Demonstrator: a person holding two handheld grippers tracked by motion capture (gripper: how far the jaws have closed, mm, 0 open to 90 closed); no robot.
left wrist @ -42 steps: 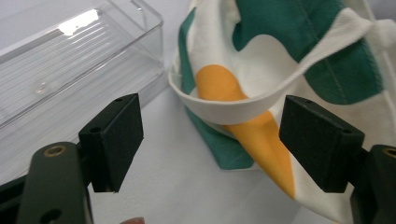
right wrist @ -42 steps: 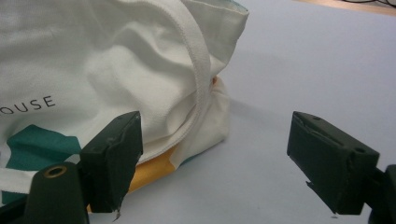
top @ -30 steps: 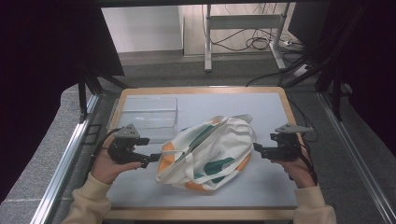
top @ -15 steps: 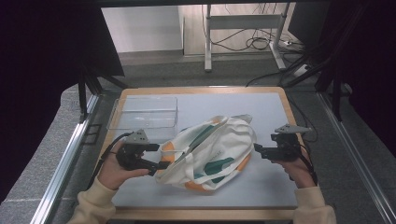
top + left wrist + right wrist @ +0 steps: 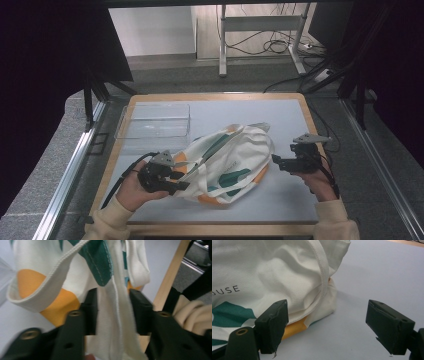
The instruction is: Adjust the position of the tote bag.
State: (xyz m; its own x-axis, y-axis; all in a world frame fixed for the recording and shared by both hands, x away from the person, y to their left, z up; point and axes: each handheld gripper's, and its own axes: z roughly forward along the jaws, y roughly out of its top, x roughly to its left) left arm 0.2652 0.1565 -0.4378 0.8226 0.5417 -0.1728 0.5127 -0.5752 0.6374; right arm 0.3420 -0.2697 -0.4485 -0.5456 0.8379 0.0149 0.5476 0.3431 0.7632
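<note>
High view: cloth bag (image 5: 227, 162), white with green and orange patches, lies crumpled mid-surface (image 5: 295, 120); clear plastic tray (image 5: 155, 120) sits behind it at left. Left tool (image 5: 176, 184) is at the bag's left edge; right tool (image 5: 276, 161) sits just beside its right end, not touching. Left gripper view: left tool (image 5: 113, 311) pinches a fold of white bag fabric (image 5: 110, 315) between its jaws. Right gripper view: right tool (image 5: 327, 326) is spread wide, bag corner (image 5: 287, 290) by its left jaw.

A crumpled white canvas tote bag (image 5: 227, 162) with green and orange patches is lying slumped across the table's middle.
</note>
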